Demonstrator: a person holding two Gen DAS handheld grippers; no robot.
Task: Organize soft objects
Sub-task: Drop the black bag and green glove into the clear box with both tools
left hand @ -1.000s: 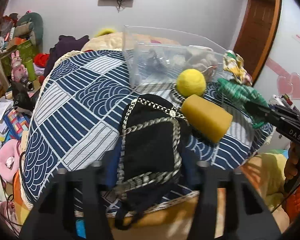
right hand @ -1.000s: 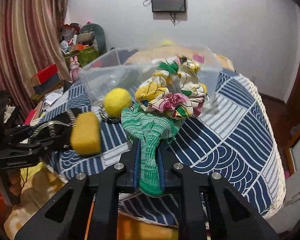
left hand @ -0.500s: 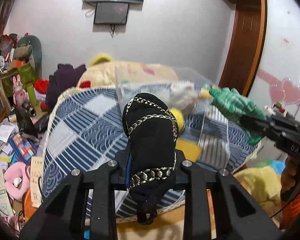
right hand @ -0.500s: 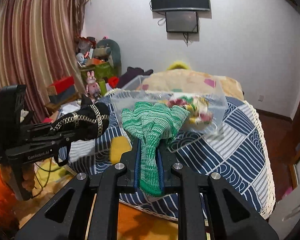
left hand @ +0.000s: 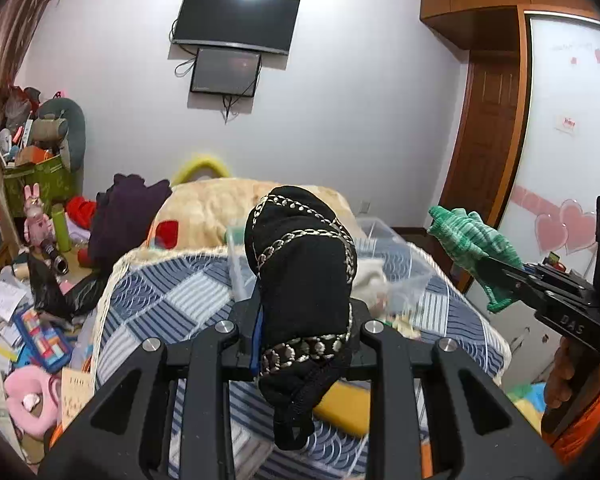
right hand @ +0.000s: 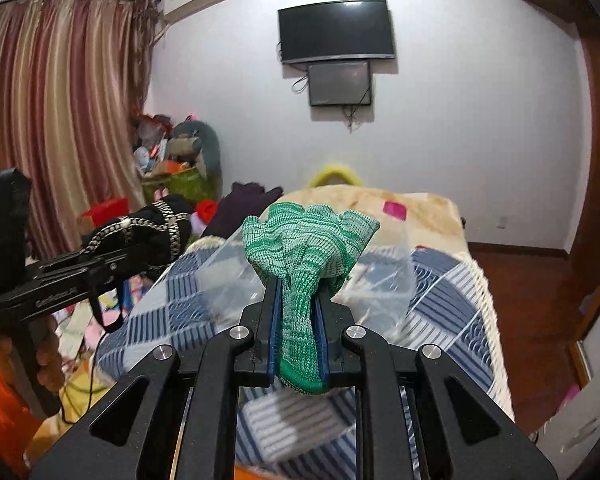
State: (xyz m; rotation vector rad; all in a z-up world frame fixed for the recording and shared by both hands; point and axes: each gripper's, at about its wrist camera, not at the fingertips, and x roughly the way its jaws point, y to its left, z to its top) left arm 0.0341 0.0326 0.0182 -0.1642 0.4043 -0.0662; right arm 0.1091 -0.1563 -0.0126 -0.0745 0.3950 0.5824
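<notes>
- The black pouch with silver chain trim (left hand: 304, 276) was clamped between the jaws of the left gripper (left hand: 304, 320) and stood at the centre of the left wrist view, lifted clear of the bed; its lower end and a loop hung below the jaws.
- The same pouch appeared at the left of the right wrist view, held out at mid-height.
- The green knitted cloth (right hand: 306, 252) was pinched between the blue-padded jaws of the right gripper (right hand: 298, 340) at the centre of the right wrist view, its upper part fanned out above the jaws.
- In the left wrist view that cloth showed at the right edge, held off the bed and apart from the pouch.
- The clear plastic bin (right hand: 380, 280) sat on the blue patterned bedspread (left hand: 172, 296) just behind both held items; pale soft contents showed inside it, blurred.
- A yellow foam block (left hand: 346, 408) lay on the bedspread at the lower centre of the left wrist view, partly hidden by the pouch.
- Other items on the bed near the bin were too blurred to name.
- Judgement: the task stood mid-way. Some soft items appeared already in the bin; two were in hand and not yet deposited; at least the yellow block remained to be collected.
- Floor clutter (left hand: 32, 340) occupied the lower left of the left wrist view.
</notes>
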